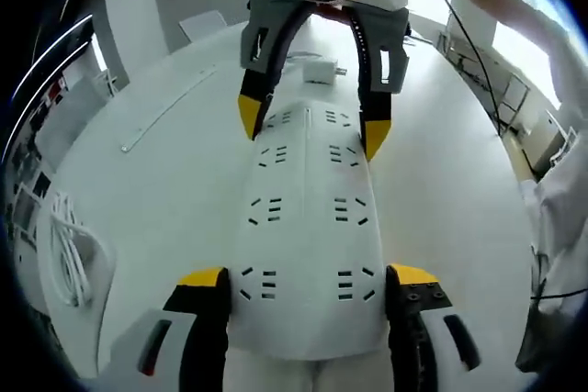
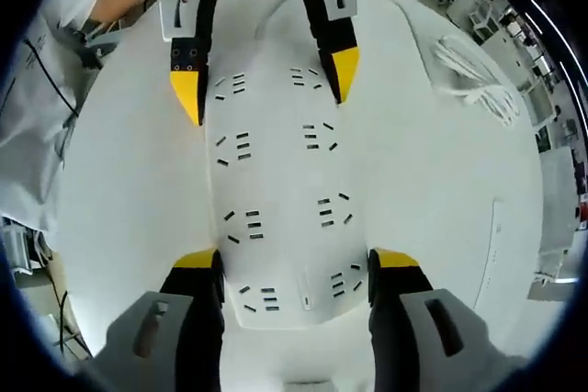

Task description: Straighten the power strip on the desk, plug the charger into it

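Grippers are clamping both ends of the white power strip [image 1: 308, 227] lying flat on the white desk [image 1: 165, 162]: the left gripper [image 1: 308, 282] is pinching 1 end, the right gripper [image 2: 294, 268] the other. A white charger [image 1: 322, 71] is sitting beyond the strip's far end, and a coiled white cable [image 2: 478, 80] is lying well apart to the side.

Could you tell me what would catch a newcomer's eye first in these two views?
The long white power strip lies on the white desk, with a hand-held gripper at each end, jaws astride it: the left hand-held gripper and the right hand-held gripper. A small white charger lies beyond the strip, and a coiled white cable lies off to the side.
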{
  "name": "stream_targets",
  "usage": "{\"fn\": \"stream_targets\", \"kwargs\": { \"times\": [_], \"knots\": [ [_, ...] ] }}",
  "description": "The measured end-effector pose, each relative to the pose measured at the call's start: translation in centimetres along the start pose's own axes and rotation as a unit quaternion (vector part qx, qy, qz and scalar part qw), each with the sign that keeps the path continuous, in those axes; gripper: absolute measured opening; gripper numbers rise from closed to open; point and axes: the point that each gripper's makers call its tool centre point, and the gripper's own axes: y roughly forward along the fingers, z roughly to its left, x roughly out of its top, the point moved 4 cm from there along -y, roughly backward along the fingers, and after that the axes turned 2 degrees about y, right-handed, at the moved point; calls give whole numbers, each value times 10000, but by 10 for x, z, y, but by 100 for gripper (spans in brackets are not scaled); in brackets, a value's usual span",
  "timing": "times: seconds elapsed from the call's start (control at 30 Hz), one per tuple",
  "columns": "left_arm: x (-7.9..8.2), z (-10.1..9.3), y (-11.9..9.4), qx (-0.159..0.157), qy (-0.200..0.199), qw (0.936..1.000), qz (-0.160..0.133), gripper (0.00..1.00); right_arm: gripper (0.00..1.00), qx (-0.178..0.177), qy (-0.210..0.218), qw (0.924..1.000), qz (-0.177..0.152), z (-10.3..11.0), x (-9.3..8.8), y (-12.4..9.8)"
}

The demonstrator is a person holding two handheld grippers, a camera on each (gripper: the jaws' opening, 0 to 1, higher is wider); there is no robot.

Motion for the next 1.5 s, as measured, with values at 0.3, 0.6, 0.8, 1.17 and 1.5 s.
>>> {"fn": "stream_targets", "kwargs": {
  "times": [0.3, 0.6, 0.8, 1.17, 1.5],
  "knots": [
    [2, -4, 1, -88, 146, 9999, 12, 70, 63, -36, 178, 9996, 231, 17, -1, -2],
    [4, -8, 1, -116, 264, 9995, -103, 70, 62, -142, 349, 9982, 472, 29, -3, -5],
    [6, -10, 3, -197, 371, 9990, -124, 71, 62, -261, 484, 9965, 629, 35, -5, -7],
    [9, -14, 4, -307, 530, 9981, -78, 71, 61, -372, 709, 9949, 610, 42, -8, -10],
    [10, -16, 5, -370, 625, 9973, -75, 71, 60, -590, 869, 9921, 682, 51, -8, -12]
  ]
}}
